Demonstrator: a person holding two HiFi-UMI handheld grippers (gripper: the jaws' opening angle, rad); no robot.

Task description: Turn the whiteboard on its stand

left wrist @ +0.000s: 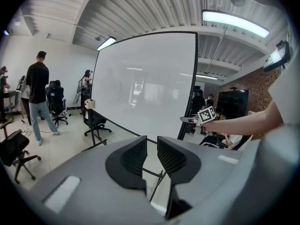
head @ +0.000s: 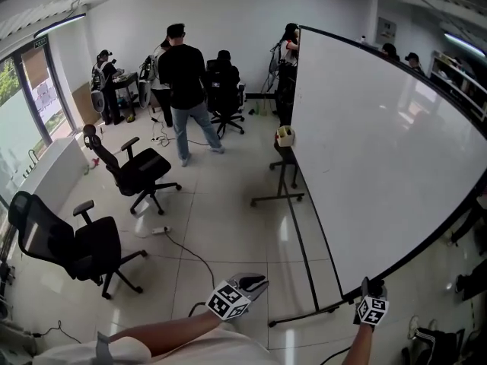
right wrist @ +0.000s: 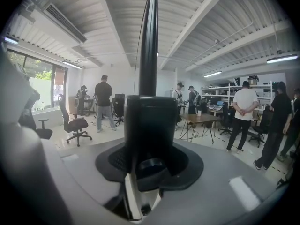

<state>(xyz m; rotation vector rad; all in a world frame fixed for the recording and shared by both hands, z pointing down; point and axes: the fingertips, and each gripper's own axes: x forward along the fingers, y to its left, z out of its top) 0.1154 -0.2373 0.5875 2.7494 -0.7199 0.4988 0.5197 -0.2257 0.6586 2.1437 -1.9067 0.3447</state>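
We have the whiteboard [head: 380,150] on our right. It hangs in its stand [head: 285,196], whose feet rest on the tiled floor [head: 221,226], and its long side runs away from us toward the far end of the room.

Our right gripper [head: 370,299] is at the near end of the board, low down by the near corner. In the right gripper view its jaws are clamped on the black frame [right wrist: 150,41]. The frame fills the space between them and rises straight up out of the grip, so its edge lies along the jaws' opening and not across it.

Our left gripper [head: 240,291] hangs well apart from the board, off to its white face side. Its jaws stand slightly apart with nothing between them, and only floor and the stand's lower bars show through the gap.

So the right hand is the nearer one and already has the hold. We judge that the turn will be driven from this near edge, with the board swinging on its stand. The left gripper looks free to steady the face or the frame if needed.
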